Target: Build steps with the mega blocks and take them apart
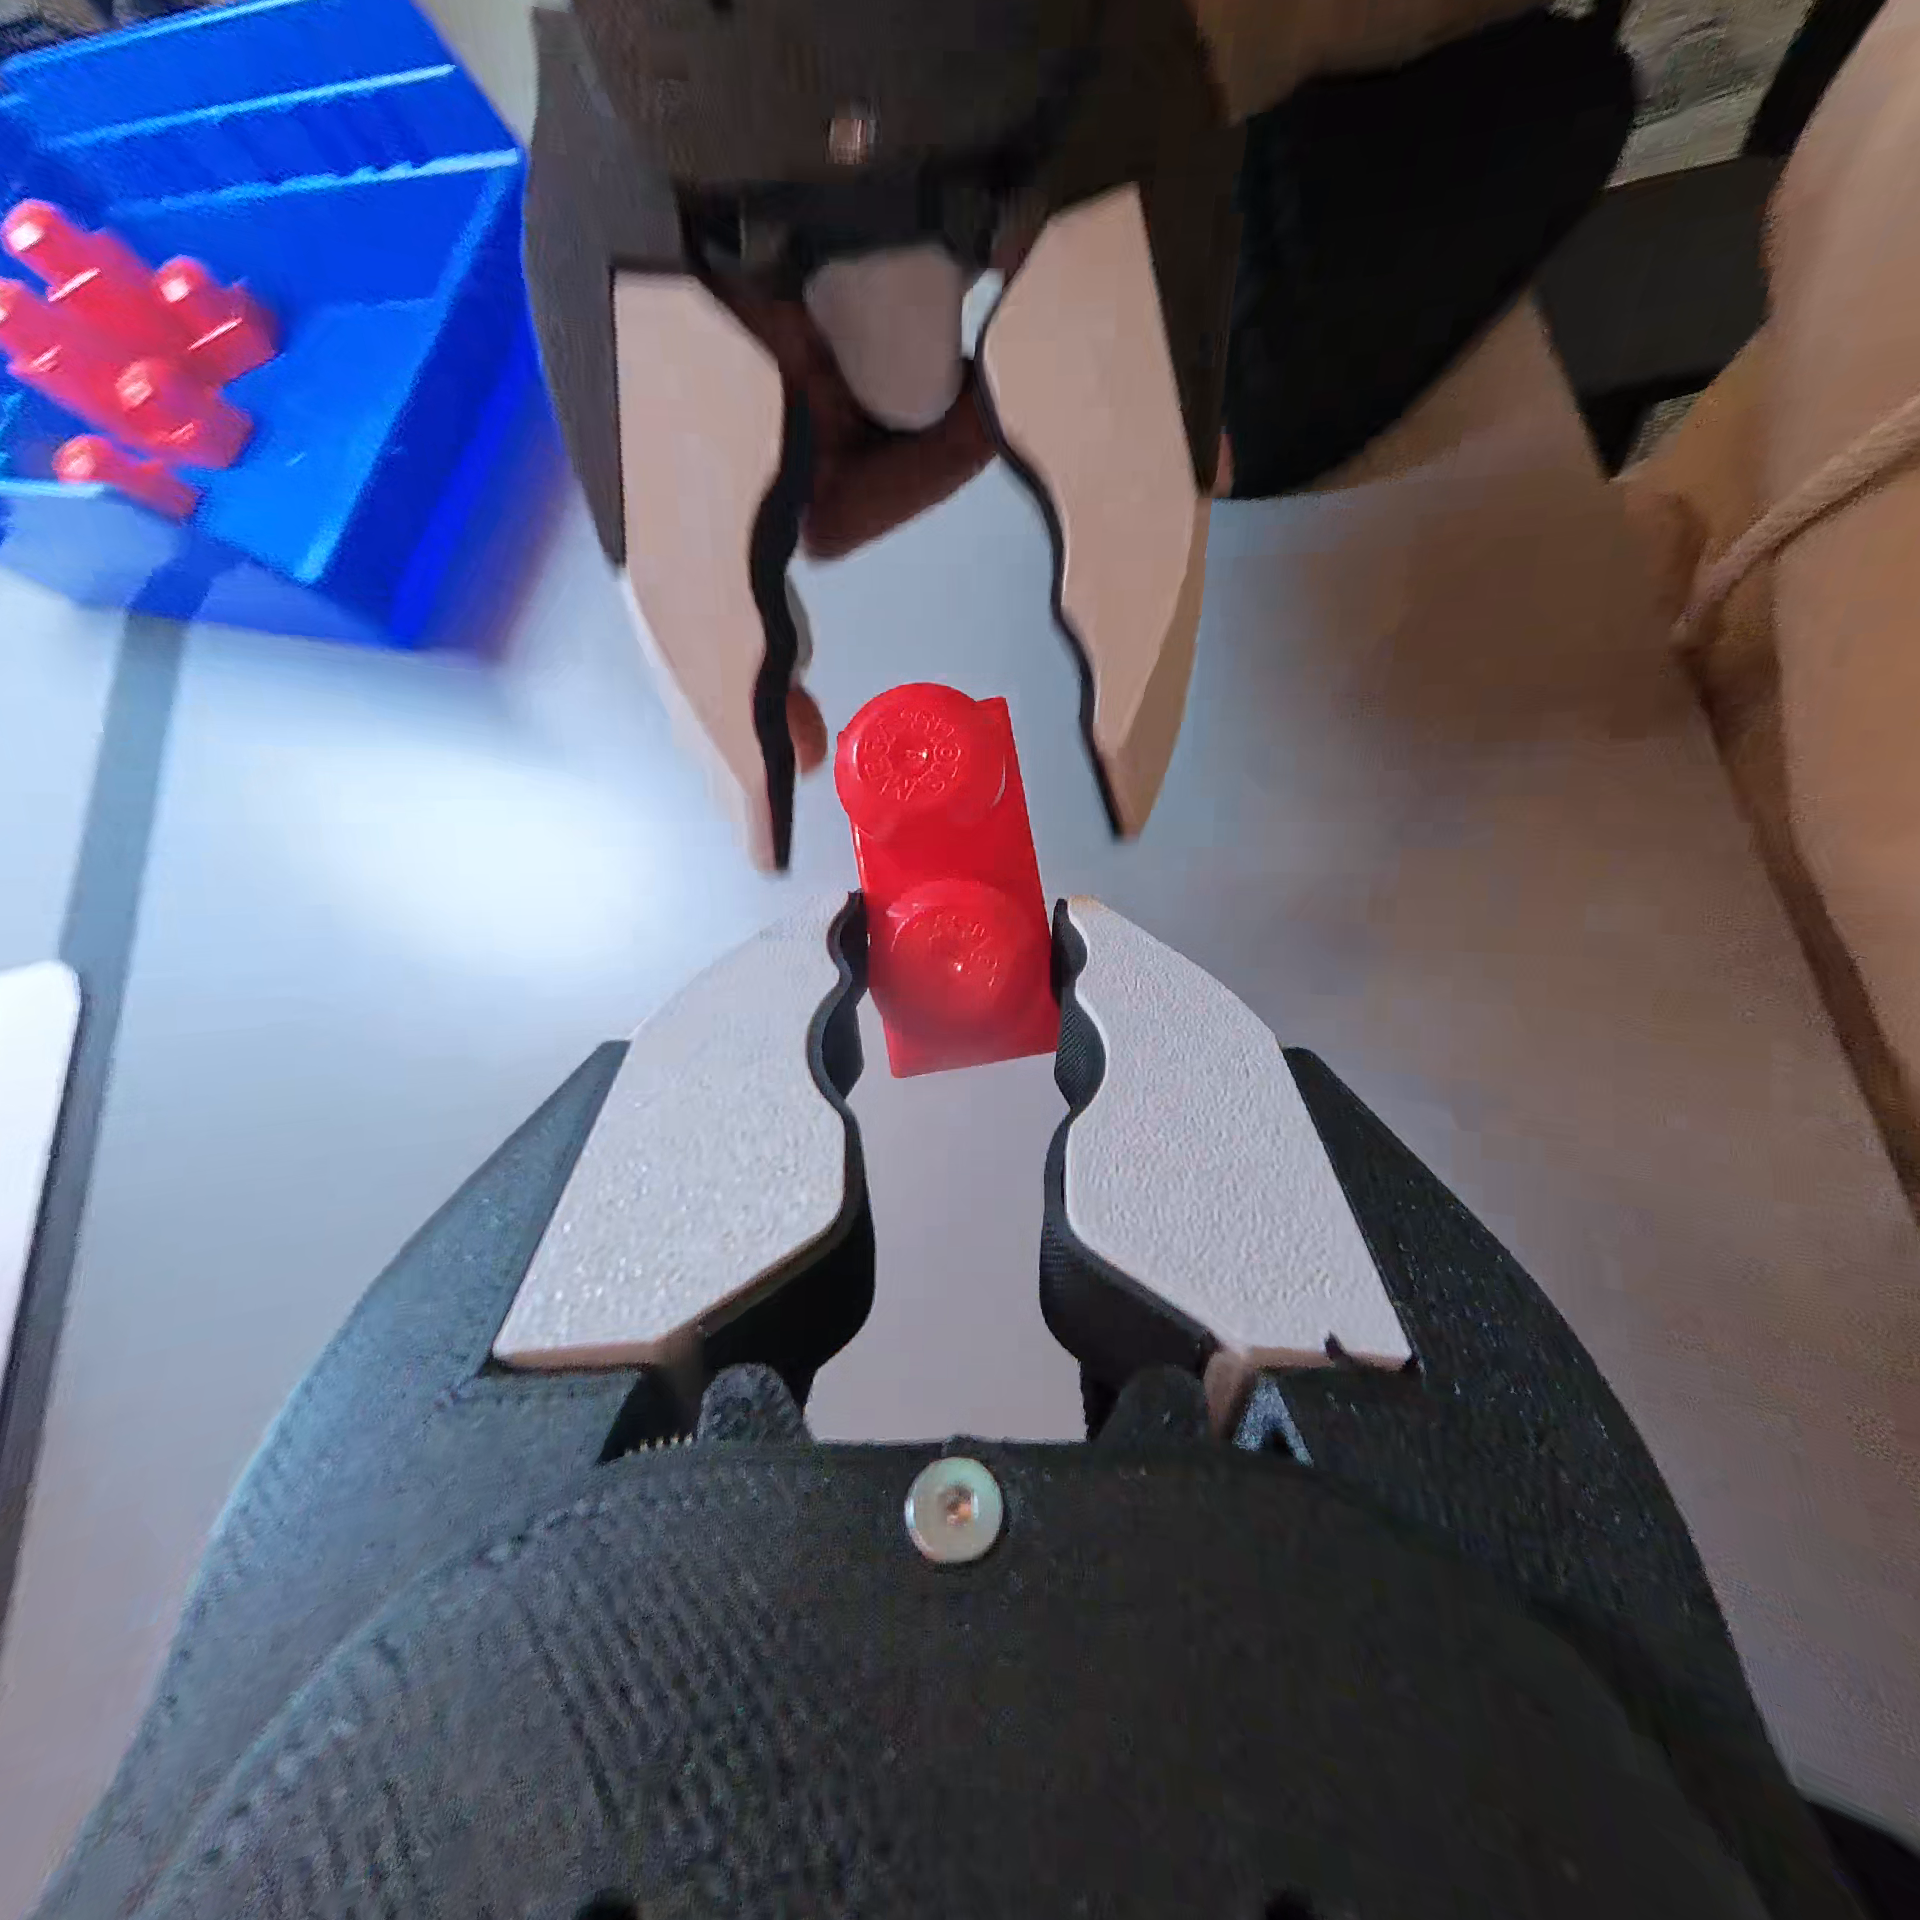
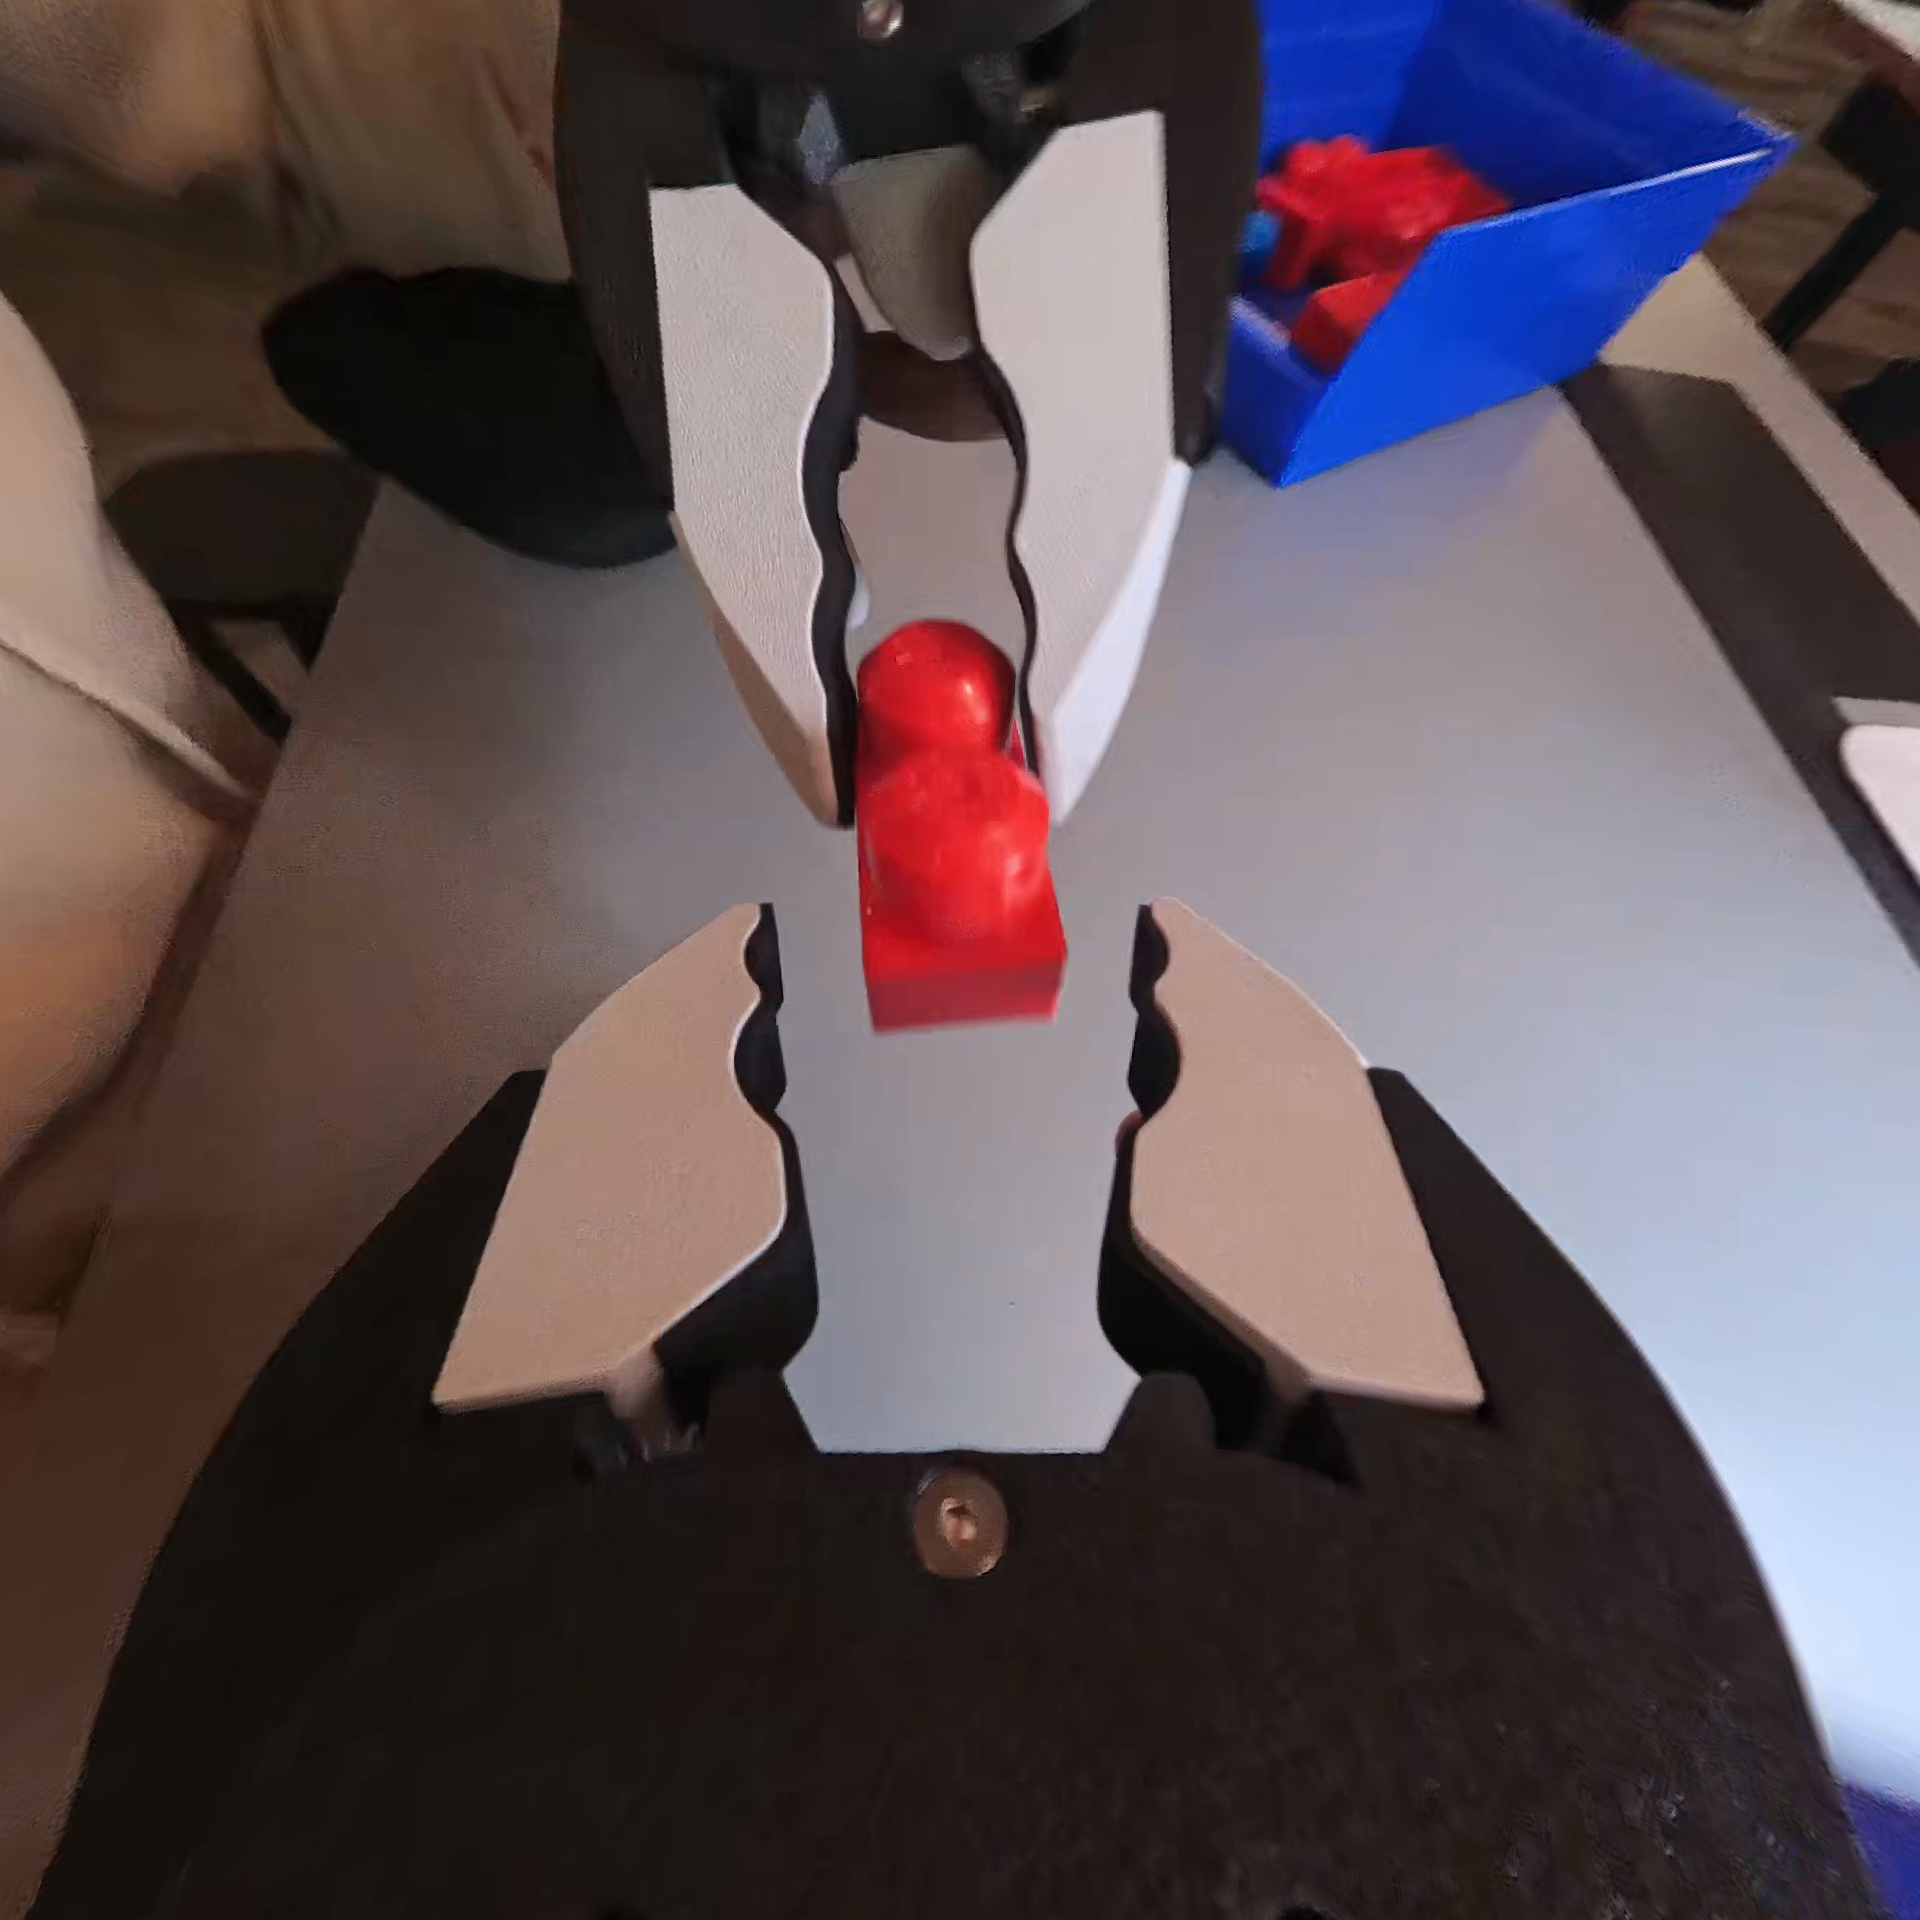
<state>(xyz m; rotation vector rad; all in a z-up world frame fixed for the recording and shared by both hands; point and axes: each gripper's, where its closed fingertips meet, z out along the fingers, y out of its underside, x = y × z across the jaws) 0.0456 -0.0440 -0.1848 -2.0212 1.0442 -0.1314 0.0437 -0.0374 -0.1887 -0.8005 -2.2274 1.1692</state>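
Note:
A red two-stud mega block [image 1: 925, 769] lies lengthwise between the two grippers, over the grey table [image 1: 416, 935]. My left gripper [image 1: 961, 914] is shut on the block's near end, one finger on each side. My right gripper [image 1: 951, 836] faces it from the far side, open, with its fingertips either side of the block's other end and not touching it. In the right wrist view the right gripper [image 2: 956, 914] is open just short of the block [image 2: 961, 966], and the left gripper [image 2: 945, 805] grips its far end. I cannot tell whether the block rests on the table.
A blue bin [image 1: 395, 416] holding several red blocks [image 1: 135, 353] stands at the table's far left; it also shows in the right wrist view [image 2: 1507, 301]. A white flat object [image 2: 1886, 779] lies at the table edge. A person's beige clothing [image 1: 1818, 520] is close beside the table. Only a small space, under 4 cm, lies between the two pairs of fingers.

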